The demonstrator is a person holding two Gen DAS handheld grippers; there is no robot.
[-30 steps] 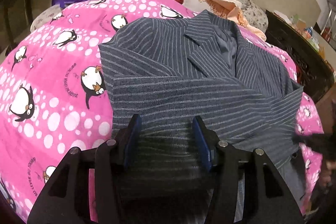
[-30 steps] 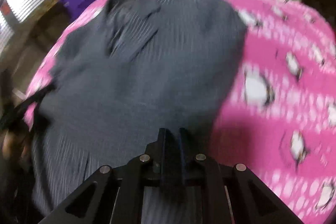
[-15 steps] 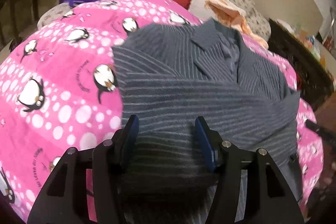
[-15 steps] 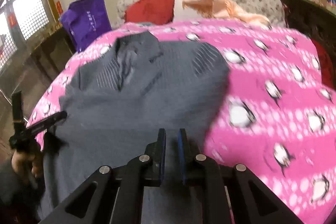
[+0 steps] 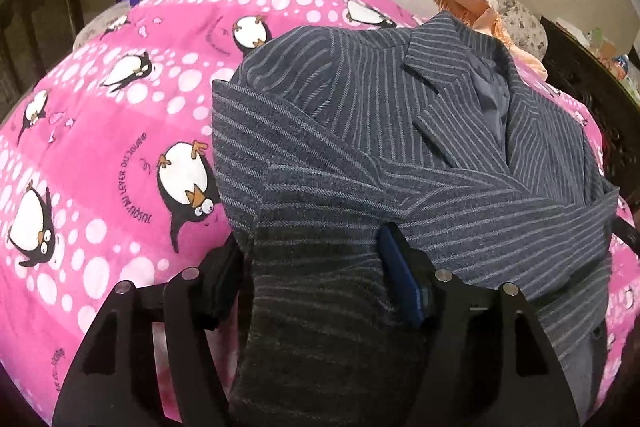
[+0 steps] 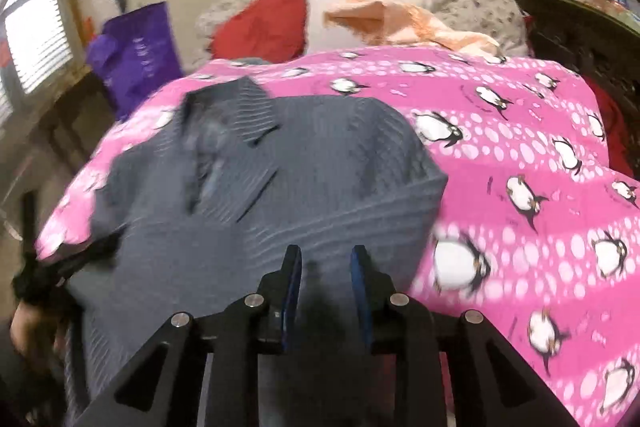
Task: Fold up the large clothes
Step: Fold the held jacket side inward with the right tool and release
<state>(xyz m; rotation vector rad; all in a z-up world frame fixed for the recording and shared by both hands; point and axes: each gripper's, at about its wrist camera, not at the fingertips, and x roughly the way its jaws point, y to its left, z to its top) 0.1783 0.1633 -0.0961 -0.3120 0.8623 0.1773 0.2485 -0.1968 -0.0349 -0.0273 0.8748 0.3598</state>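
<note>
A grey pinstriped jacket [image 5: 360, 131] lies front-up on a pink penguin quilt [image 5: 120, 147], one sleeve folded across its chest. My left gripper [image 5: 312, 239] is at the jacket's near left edge. Its jaws are opening wide, with a raised fold of grey cloth between them that hides the left fingertip; the pads do not visibly press on it. In the right wrist view the jacket [image 6: 280, 195] is blurred. My right gripper [image 6: 326, 251] hangs over its near right part, jaws opening to a narrow gap with nothing held. A hand [image 6: 28, 323] with the other gripper shows at the left edge.
At the bed's head are a red pillow [image 6: 260, 23], a white pillow and an orange cloth [image 6: 400, 19]. A purple bag [image 6: 136, 55] stands on the left. Dark wooden furniture [image 6: 580, 39] runs along the right side. Bare quilt [image 6: 520, 147] lies right of the jacket.
The left jaws have spread wider and shifted toward the jacket's left edge. The right gripper went from shut to a small gap, rose and tilted up, so more of the room shows.
</note>
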